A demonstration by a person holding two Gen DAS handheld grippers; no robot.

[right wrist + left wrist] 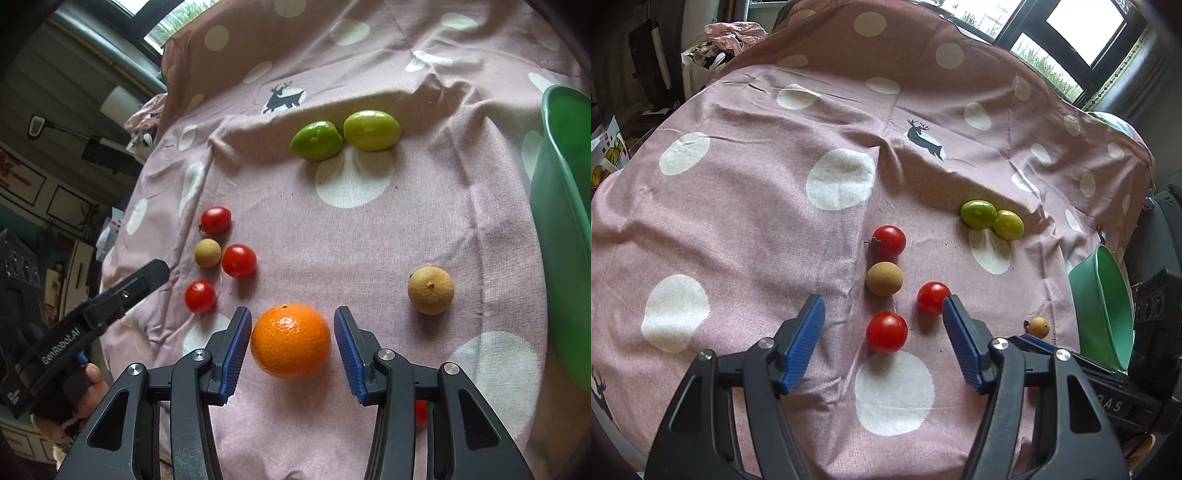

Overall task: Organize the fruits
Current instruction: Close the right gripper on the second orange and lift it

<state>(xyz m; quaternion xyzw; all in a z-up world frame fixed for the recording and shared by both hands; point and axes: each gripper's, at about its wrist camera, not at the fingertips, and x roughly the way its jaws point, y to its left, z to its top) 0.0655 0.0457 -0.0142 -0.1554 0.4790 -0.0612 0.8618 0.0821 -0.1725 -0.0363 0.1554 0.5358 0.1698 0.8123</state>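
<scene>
Right tongs (291,339) spread around orange (291,340), not touching. Left tongs (882,314) gape, empty, above cherry tomato (886,331). Orange likely firm, peel grippy: pinch across widest middle, moderately.

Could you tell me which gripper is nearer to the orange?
Right. The right gripper straddles the orange, fingers open either side; the left gripper sits off by the tomatoes.

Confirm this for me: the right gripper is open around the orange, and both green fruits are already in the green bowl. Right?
Not quite. The right gripper is open around the orange, but the two green fruits lie on the spotted cloth, apart from the green bowl. The right wrist view shows it.
</scene>
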